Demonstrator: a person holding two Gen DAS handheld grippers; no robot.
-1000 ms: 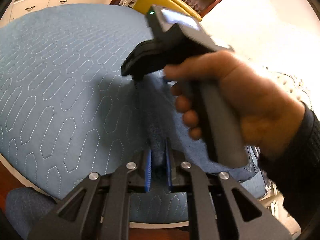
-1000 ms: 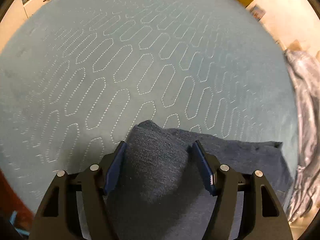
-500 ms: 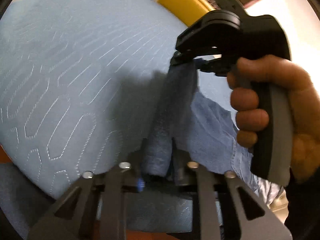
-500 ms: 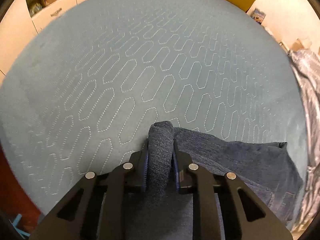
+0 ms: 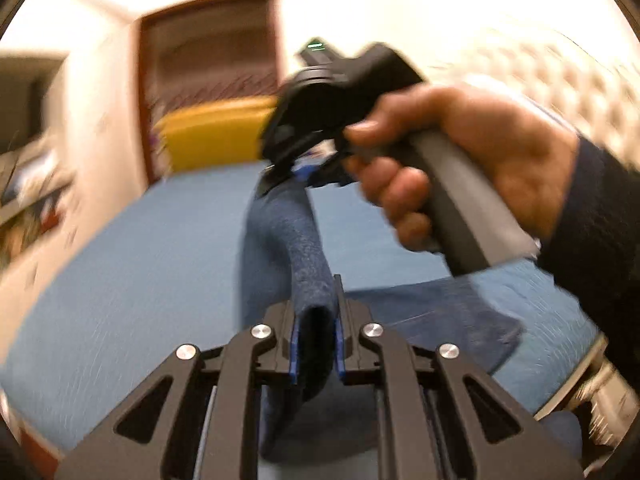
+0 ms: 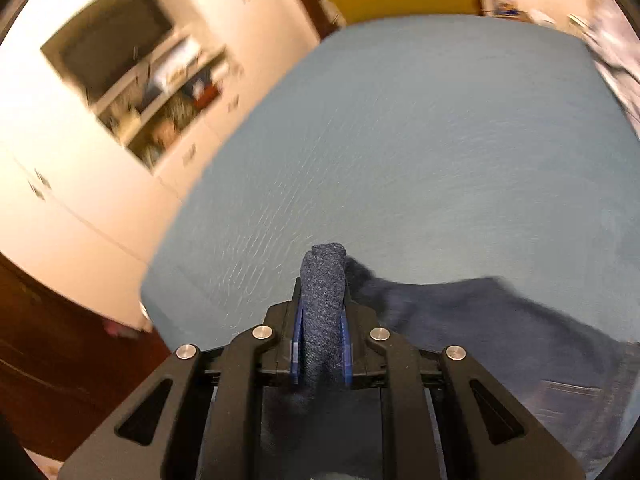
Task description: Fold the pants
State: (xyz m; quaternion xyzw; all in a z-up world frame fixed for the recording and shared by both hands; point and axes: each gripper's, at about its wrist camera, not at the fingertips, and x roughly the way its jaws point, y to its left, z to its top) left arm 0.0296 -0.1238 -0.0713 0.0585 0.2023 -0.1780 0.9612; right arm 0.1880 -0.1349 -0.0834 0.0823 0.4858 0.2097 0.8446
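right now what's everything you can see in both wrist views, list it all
pants: one, dark blue, pinched in two places, the rest trailing down onto the bed
bed cover: one, light blue quilted, under the pants
armchair: one, yellow, beyond the bed's far end
door frame: one, brown wood, behind the armchair
cupboard: one, white, open shelves with blurred clutter, beside the bed
headboard: one, cream tufted
crumpled cloth: one, grey-blue, at the bed's edge
right hand: on the right gripper's grey handle, dark sleeve
left gripper: black, blue pads, shut on the pants
right gripper: same build, shut on the pants
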